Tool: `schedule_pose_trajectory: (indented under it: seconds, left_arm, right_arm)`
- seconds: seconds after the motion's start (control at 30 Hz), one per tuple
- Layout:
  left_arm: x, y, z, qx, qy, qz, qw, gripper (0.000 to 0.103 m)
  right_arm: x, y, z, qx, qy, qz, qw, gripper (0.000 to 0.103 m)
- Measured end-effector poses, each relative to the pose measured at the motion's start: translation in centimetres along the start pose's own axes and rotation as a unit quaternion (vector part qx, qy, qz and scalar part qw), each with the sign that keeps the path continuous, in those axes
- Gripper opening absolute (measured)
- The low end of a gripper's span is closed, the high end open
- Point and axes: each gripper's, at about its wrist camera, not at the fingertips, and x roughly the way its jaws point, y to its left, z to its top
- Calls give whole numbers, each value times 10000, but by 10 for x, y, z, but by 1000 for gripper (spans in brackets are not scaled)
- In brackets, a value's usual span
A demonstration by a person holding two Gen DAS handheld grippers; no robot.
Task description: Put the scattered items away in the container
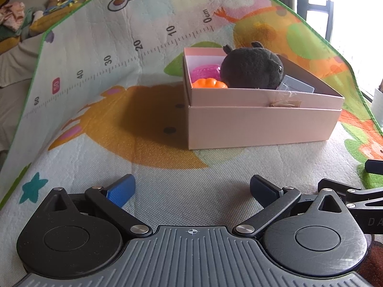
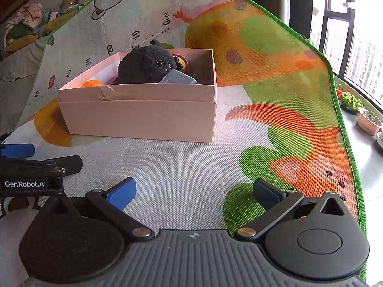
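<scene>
A pink cardboard box (image 1: 261, 124) (image 2: 141, 119) stands on the play mat ahead of both grippers. Inside it sit a black plush cat (image 1: 252, 68) (image 2: 147, 65), an orange pumpkin toy (image 1: 209, 83) (image 2: 92, 83), a pink ball (image 1: 204, 70), a grey card-like item (image 1: 296, 85) (image 2: 178, 77) and a red and gold toy (image 2: 180, 61). My left gripper (image 1: 192, 190) is open with nothing between its blue pads, well short of the box. My right gripper (image 2: 194, 191) is open too and holds nothing.
The colourful play mat (image 1: 107, 76) (image 2: 275, 55) with a printed ruler covers the floor. The other gripper shows at the right edge (image 1: 373, 167) and at the left edge (image 2: 26, 167). Potted plants (image 2: 366, 117) stand by the window; plush toys and cloth (image 1: 21, 21) lie beyond the mat.
</scene>
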Motion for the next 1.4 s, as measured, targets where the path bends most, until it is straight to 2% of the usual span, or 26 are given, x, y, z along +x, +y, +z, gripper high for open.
schedule_pose_trajectory:
  seconds: [1.4]
  left_arm:
    - [0,0,0,-2,-1,-2,10000,103]
  right_arm:
    - [0,-4,0,0,-2,3,10000,103]
